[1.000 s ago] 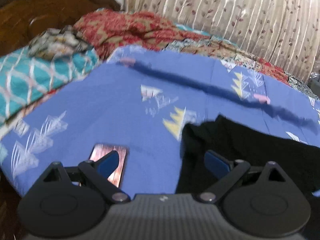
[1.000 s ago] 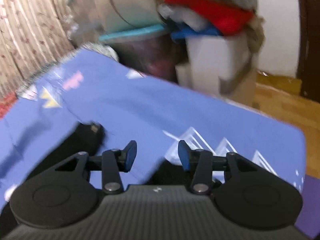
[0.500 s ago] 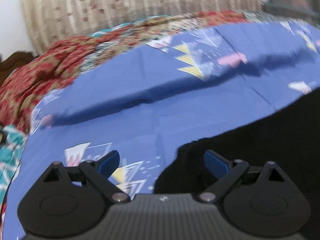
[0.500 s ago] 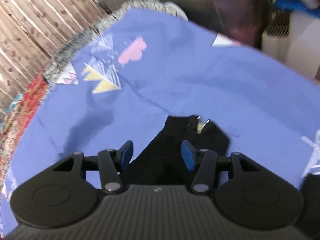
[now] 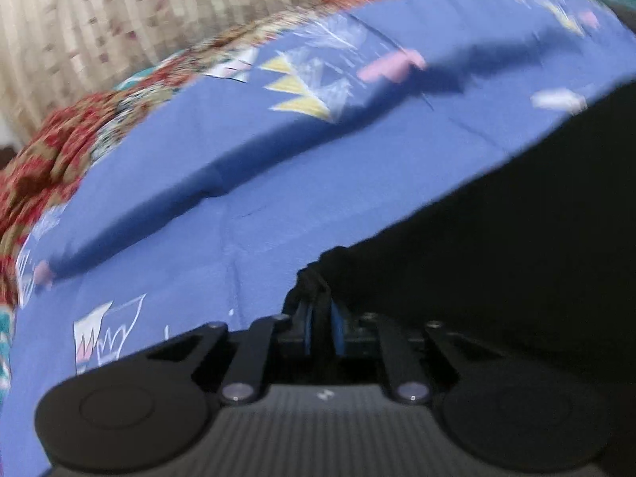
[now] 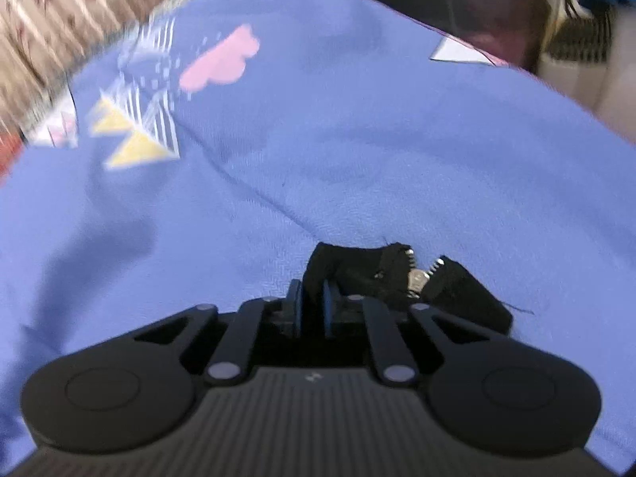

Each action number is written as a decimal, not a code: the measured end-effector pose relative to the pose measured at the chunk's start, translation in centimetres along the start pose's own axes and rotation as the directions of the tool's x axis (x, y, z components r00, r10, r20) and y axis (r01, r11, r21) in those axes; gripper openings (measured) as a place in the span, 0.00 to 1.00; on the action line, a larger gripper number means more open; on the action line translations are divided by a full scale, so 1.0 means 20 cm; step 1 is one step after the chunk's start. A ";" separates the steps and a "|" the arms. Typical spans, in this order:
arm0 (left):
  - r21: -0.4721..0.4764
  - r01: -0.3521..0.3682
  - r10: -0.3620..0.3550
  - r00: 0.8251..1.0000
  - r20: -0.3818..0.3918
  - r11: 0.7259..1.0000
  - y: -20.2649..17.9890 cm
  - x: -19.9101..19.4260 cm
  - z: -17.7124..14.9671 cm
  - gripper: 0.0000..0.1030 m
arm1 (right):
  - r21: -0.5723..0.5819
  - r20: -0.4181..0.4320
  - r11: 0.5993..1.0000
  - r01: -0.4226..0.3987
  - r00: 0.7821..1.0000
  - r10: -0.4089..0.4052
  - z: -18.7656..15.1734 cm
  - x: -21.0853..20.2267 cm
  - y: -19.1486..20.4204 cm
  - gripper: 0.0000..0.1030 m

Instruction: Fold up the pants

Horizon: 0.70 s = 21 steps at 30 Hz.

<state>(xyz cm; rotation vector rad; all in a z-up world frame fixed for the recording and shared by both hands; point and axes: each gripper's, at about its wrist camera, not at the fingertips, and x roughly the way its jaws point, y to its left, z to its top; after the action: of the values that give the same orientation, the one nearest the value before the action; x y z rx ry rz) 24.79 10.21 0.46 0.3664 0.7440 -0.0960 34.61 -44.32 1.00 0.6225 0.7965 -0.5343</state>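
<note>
The black pants [image 5: 497,238] lie on a blue patterned bedsheet [image 5: 238,183] and fill the right side of the left wrist view. My left gripper [image 5: 320,322] is shut on a corner of the black cloth. In the right wrist view a pants corner [image 6: 397,278] with a metal zipper [image 6: 419,276] lies on the sheet [image 6: 357,139]. My right gripper [image 6: 312,306] is shut on the black cloth just left of the zipper.
A red floral blanket [image 5: 43,151] lies at the sheet's left edge, with a beige curtain [image 5: 119,20] behind. In the right wrist view the bed's far edge meets dark storage boxes [image 6: 477,4] and the curtain [image 6: 47,12].
Both grippers went from open to shut on the pants. The left one swung right onto a corner of the cloth; the right one came down onto the zipper end.
</note>
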 end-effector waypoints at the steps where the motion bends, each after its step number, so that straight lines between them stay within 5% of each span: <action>1: -0.032 -0.002 0.002 1.000 0.016 0.999 0.01 -0.05 0.00 0.09 | 0.031 0.019 0.999 -0.034 0.999 0.033 0.01 -0.06 -0.04 0.11; 8: -0.187 0.024 0.020 0.973 0.228 0.982 0.07 -0.74 -0.05 0.08 | 0.103 0.134 0.956 -0.273 0.957 0.259 0.03 -0.71 -0.41 0.11; 13: -0.259 0.066 0.027 0.940 0.339 0.964 0.02 -1.25 -0.28 0.09 | 0.174 0.181 0.929 -0.326 0.938 0.296 -0.08 -1.10 -0.90 0.11; 17: -0.297 0.103 -0.005 0.950 0.313 0.949 -0.12 -1.51 -0.56 0.08 | 0.251 0.167 0.929 -0.272 0.958 0.235 -0.33 -1.22 -1.32 0.11; 21: -0.331 0.114 -0.066 0.986 0.154 0.937 -0.28 -1.50 -0.83 0.18 | 0.367 0.044 0.924 -0.111 0.994 0.102 -0.61 -1.12 -1.61 0.10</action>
<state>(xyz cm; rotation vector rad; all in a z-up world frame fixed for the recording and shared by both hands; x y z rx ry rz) -9.10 9.71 7.96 -0.0051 0.6231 -0.0774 -5.33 -54.02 2.10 0.9998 0.6375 -0.5957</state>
